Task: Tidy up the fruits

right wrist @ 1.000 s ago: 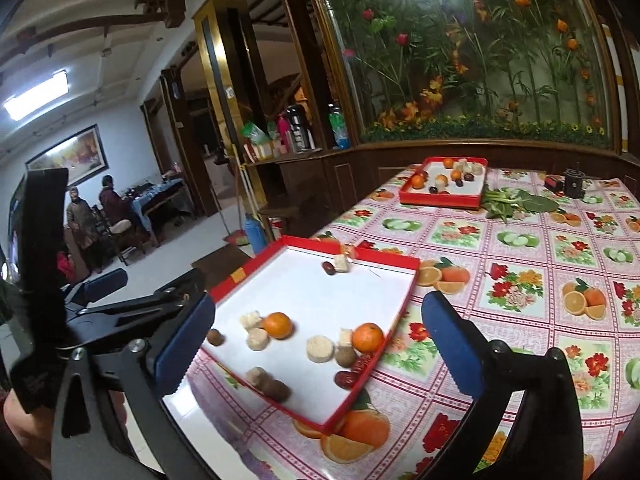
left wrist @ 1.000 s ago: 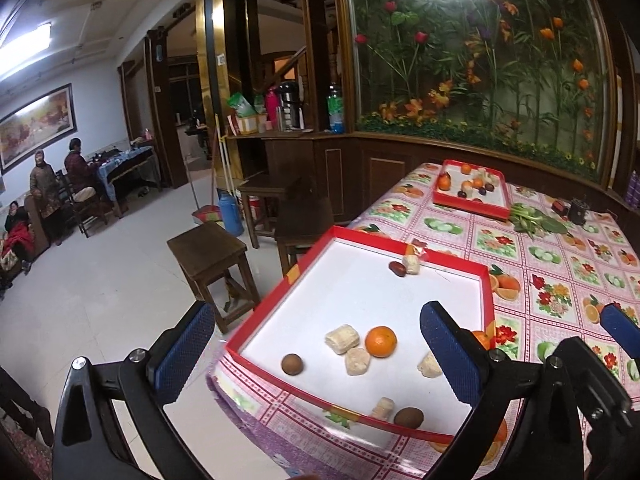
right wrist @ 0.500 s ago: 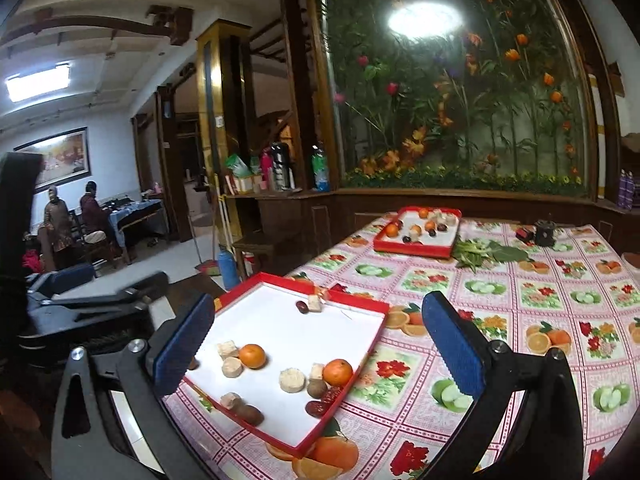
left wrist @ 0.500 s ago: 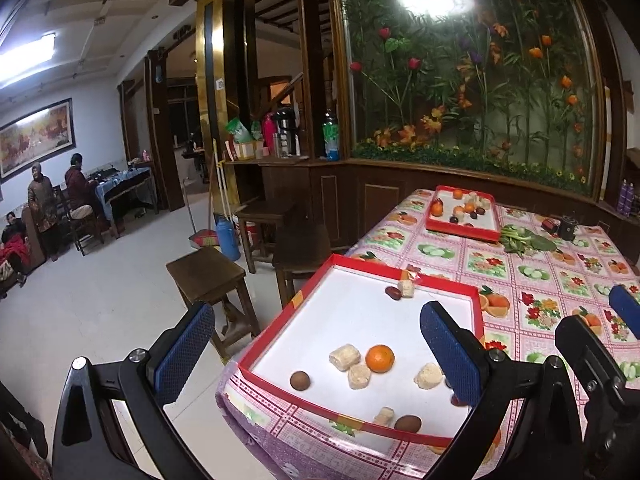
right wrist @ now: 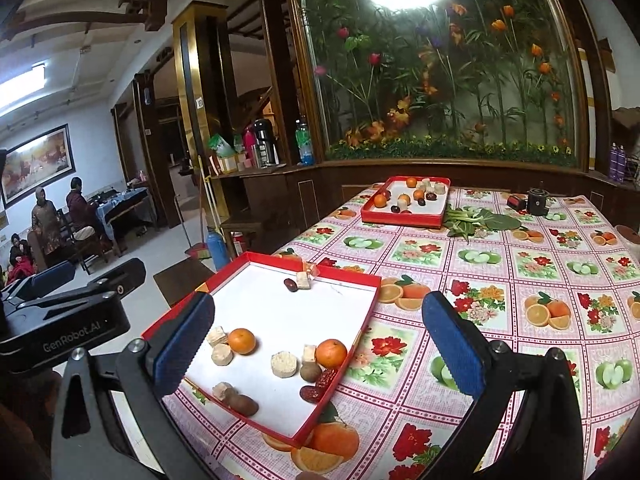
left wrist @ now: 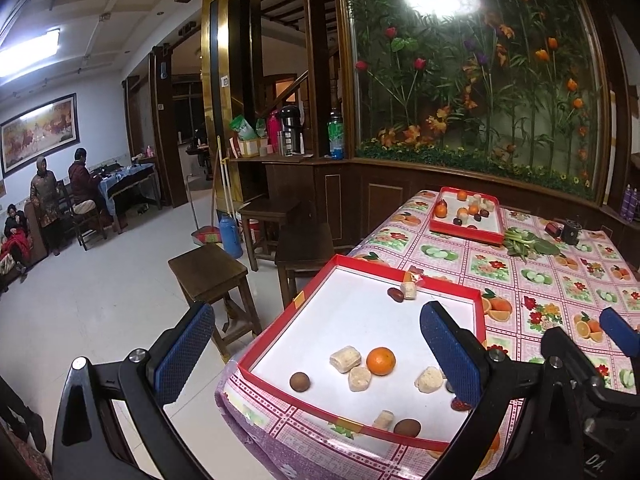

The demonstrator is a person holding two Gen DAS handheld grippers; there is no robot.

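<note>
Both grippers hung above the near end of the table (right wrist: 500,264), pointing forward and slightly down over the near red tray (right wrist: 362,316). The left gripper (left wrist: 316,352) had its jaws spread wide with nothing between them, and the right gripper (right wrist: 318,344) was likewise spread and empty. White lettering on the left gripper's black body in the right wrist view read "GenRobot.AI". In the near tray lay two oranges (right wrist: 331,353), pale cake-like pieces (right wrist: 284,364), brown round fruits and red dates (right wrist: 325,378). A far red tray (right wrist: 400,218) held more oranges and small pieces, too small to tell apart. The left gripper's right finger pad (left wrist: 448,354) hid the tray's right corner in its own view.
</note>
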